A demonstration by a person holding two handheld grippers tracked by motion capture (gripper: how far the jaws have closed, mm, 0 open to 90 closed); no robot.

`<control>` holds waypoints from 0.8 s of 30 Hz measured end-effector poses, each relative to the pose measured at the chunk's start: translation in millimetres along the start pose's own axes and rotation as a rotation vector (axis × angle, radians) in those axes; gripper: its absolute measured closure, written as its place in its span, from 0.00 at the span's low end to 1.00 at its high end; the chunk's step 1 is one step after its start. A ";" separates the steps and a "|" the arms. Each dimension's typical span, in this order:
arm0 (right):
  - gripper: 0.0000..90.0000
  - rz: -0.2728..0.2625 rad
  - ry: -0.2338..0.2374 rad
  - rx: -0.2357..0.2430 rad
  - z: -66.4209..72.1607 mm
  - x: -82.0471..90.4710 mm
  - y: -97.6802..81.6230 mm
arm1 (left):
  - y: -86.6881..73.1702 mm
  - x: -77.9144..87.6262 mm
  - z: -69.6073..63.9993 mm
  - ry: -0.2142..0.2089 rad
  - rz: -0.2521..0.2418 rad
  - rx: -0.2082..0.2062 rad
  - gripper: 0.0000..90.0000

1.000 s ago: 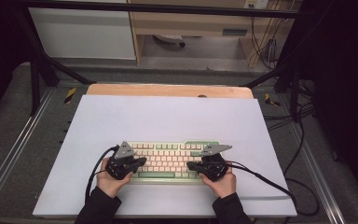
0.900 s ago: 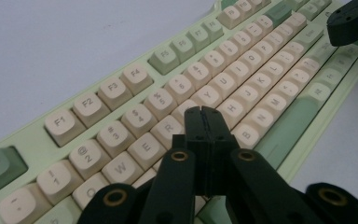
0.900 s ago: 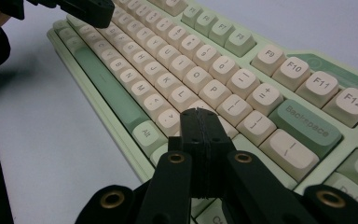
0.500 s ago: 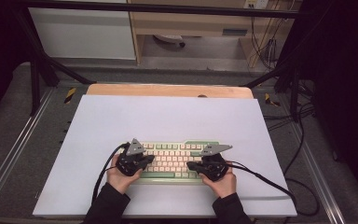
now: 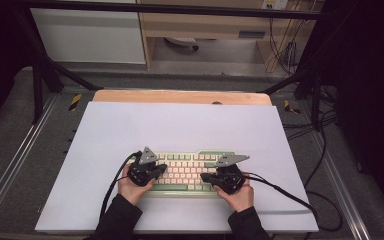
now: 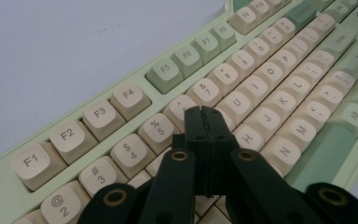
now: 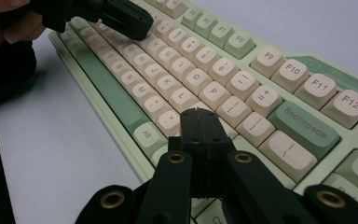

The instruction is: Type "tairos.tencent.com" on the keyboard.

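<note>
Both grippers, left (image 6: 207, 114) and right (image 7: 200, 116), hover jaws pinched together, empty, over the keyboard (image 5: 187, 170) near the table's (image 5: 180, 125) front edge; their blunt tips could catch neighbouring keys.

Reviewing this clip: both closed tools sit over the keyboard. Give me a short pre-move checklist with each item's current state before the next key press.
1. Left hand-held gripper shut to a single tip: ok, jaws together.
2. Right hand-held gripper shut likewise: ok, jaws together.
3. Left tip over the intended key: cannot tell; it hides the keys between 5, 7 and U.
4. Right tip placement: cannot tell; it sits near the P and L end, covering the key beneath.
5. Keyboard flat on the white mat: ok in the high view.
6. Grippers apart from each other: ok, at opposite ends of the keyboard.
</note>
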State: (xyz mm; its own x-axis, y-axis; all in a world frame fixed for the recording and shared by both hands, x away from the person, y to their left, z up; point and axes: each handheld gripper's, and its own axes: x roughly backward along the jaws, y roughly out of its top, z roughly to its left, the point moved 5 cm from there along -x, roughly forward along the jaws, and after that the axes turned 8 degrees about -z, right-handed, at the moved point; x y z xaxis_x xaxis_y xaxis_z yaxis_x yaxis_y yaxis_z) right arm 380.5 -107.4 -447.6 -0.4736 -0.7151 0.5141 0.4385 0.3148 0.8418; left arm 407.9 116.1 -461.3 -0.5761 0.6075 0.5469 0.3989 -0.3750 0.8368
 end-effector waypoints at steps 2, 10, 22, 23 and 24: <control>1.00 -0.001 0.002 -0.001 0.2 -0.1 0.0 | -0.9 -0.9 0.0 0.000 0.000 -0.001 1.00; 1.00 -0.004 0.001 -0.002 0.1 0.3 0.4 | 2.4 9.8 1.1 -0.006 -0.018 -0.002 1.00; 1.00 0.000 0.000 -0.001 -0.1 -0.6 -0.4 | -3.7 28.6 9.5 0.003 -0.024 0.006 1.00; 1.00 0.002 0.001 0.000 0.0 -0.8 -0.8 | -4.4 29.0 10.0 0.004 -0.024 0.007 1.00; 1.00 0.003 0.001 0.000 0.1 -0.9 -1.0 | -5.1 29.4 10.7 0.005 -0.024 0.005 1.00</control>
State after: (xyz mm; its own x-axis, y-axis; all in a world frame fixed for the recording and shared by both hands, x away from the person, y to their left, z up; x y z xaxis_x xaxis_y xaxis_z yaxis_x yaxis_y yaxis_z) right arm 380.5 -107.0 -448.9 -0.4719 -0.7147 0.5163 0.4396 0.3169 0.8405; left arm 396.5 143.3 -449.8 -0.5893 0.6123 0.5271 0.3888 -0.3569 0.8493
